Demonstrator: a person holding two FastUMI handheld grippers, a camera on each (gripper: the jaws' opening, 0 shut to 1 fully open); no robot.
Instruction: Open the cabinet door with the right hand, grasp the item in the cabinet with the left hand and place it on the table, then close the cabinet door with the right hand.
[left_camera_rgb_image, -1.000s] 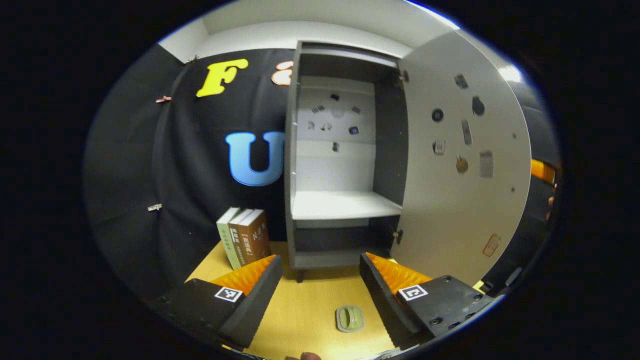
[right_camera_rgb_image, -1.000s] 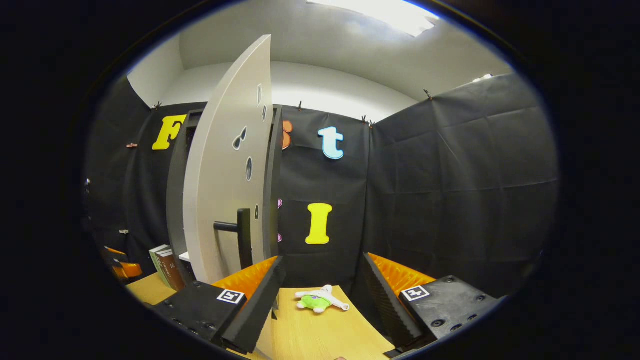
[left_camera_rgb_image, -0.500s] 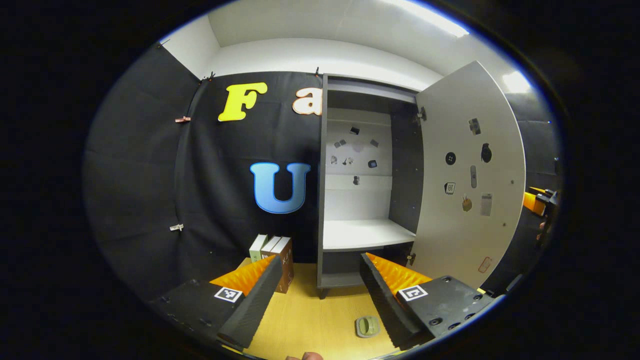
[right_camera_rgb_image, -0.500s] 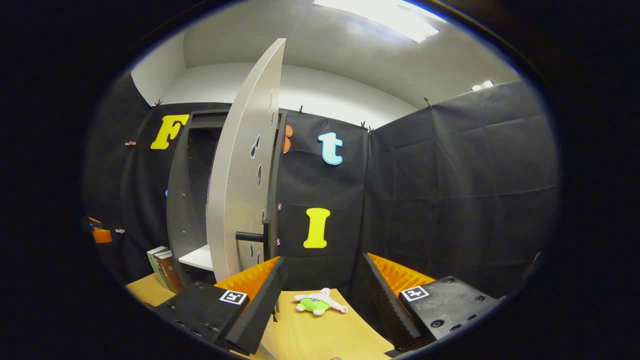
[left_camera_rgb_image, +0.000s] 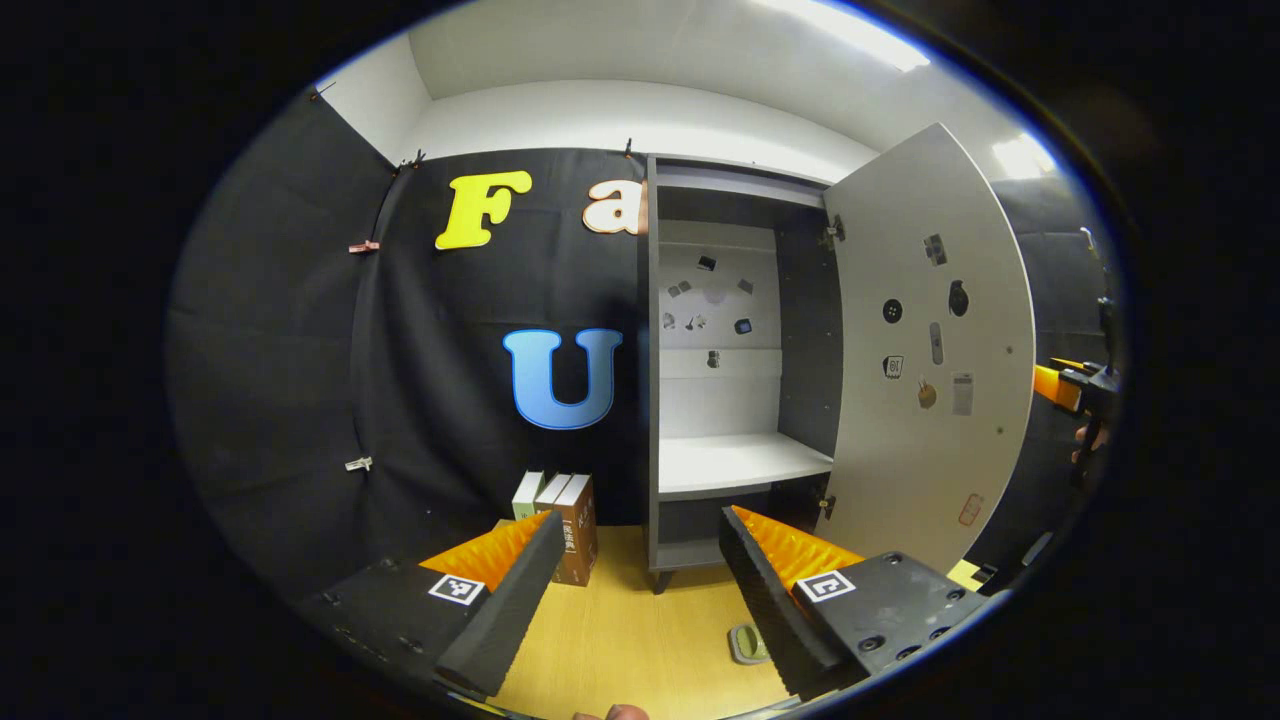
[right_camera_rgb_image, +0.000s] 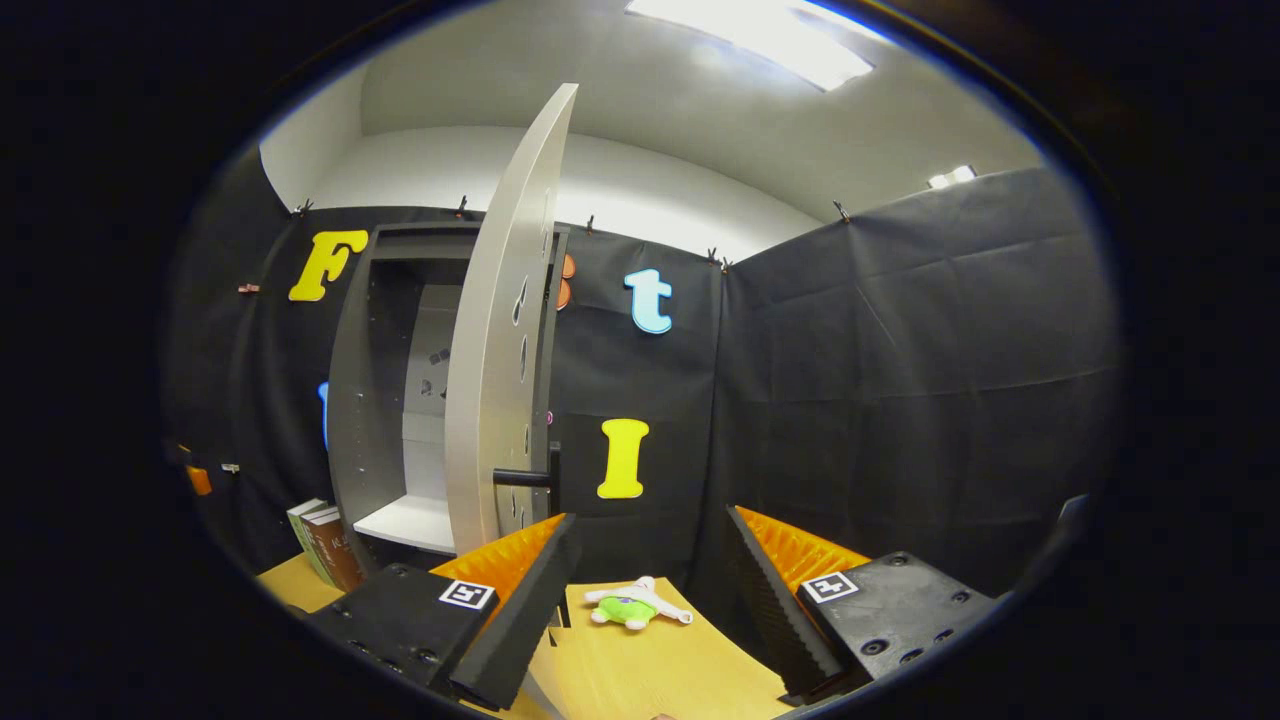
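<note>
Left tool (left_camera_rgb_image: 640, 590) gapes, green item (left_camera_rgb_image: 748, 643) beside its right finger.

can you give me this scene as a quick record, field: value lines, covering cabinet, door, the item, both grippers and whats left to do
cabinet: tall grey cabinet, white shelf bare
door: pale grey cabinet door swung wide open, black bar handle on its outer face
item: small green-grey oval object lying on the wooden table
left gripper: open, holding nothing
right gripper: open, holding nothing, apart from the handle
other things: three upright books left of the cabinet; green and white plush toy on the table
remaining: close the door
</note>
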